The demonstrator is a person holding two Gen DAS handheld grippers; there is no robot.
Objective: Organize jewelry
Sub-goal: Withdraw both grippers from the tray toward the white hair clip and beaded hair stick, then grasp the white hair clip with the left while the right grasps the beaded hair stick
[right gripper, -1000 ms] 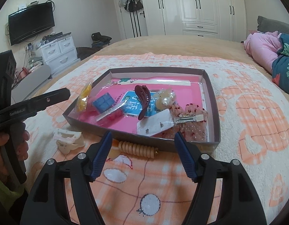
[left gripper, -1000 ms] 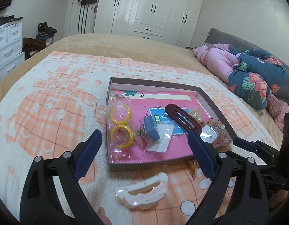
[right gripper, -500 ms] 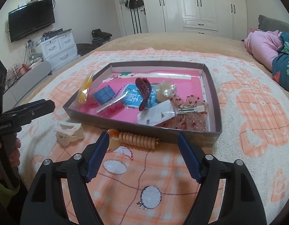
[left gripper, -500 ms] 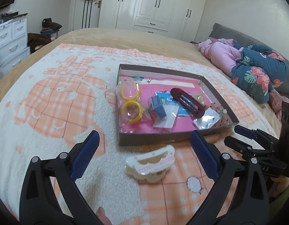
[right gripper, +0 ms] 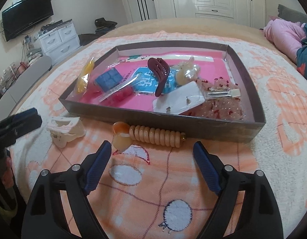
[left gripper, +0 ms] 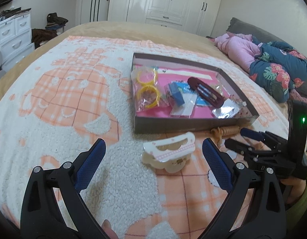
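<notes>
A shallow brown box with a pink floor lies on the bed and holds yellow bangles, a blue block, a maroon hair clip and bagged items. A white hair claw lies on the blanket in front of the box, between and just beyond the fingertips of my open, empty left gripper. A peach coil hair clip lies against the box's front wall. My right gripper is open and empty, just in front of that coil clip. The white claw also shows in the right wrist view.
The bed has a white and orange fleece blanket. Pink and floral bedding is piled at the right. White wardrobes stand beyond the bed, and a white drawer unit and a wall TV to the left.
My left gripper has pulled back from over the box towards me and now frames the white claw. My right gripper has moved in slightly towards the coil clip. Both stayed open.
</notes>
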